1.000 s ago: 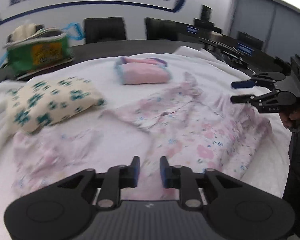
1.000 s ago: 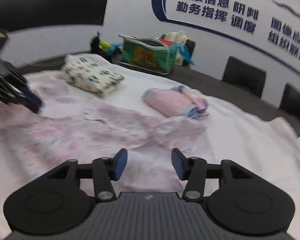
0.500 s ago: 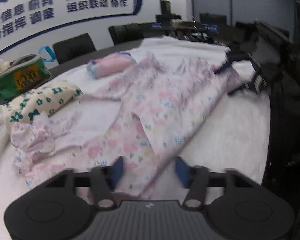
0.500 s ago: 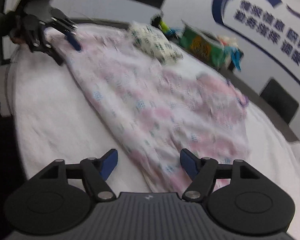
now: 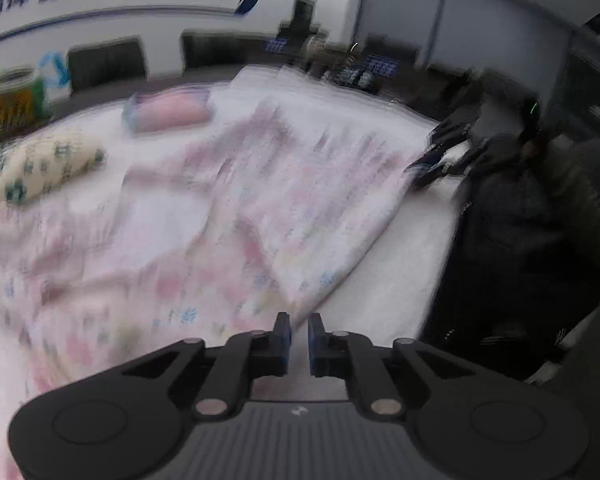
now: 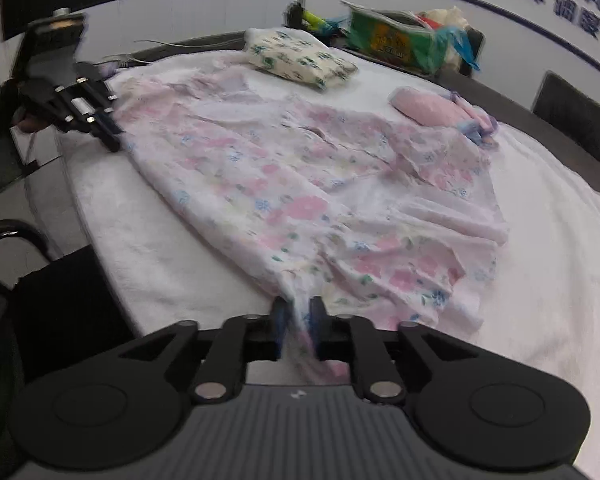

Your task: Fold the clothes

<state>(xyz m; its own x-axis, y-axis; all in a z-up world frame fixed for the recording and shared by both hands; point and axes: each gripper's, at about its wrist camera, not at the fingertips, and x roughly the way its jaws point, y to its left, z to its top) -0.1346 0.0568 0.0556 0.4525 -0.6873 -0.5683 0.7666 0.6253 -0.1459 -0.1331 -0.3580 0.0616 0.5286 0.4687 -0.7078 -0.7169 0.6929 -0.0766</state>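
A pink floral garment [image 6: 308,184] lies spread on the white cloth-covered table [image 6: 560,280]; it also shows, blurred, in the left wrist view [image 5: 236,216]. My right gripper [image 6: 298,320] is shut on the garment's near hem corner, with cloth bunched between its fingers. My left gripper [image 5: 299,334] is shut on the other hem corner at the table's front edge; it shows in the right wrist view [image 6: 100,128] at the far left. The right gripper shows in the left wrist view [image 5: 432,164] at the garment's far right corner.
A folded cream garment with green flowers [image 6: 300,58] and a folded pink garment [image 6: 436,110] lie at the back of the table. A green bag [image 6: 396,44] stands behind them. Black chairs [image 6: 572,120] line the far side. The operator's dark body [image 5: 540,240] is beside the table.
Both grippers have gone from open to shut on the garment's hem corners. The garment now lies stretched between them along the table's front edge.
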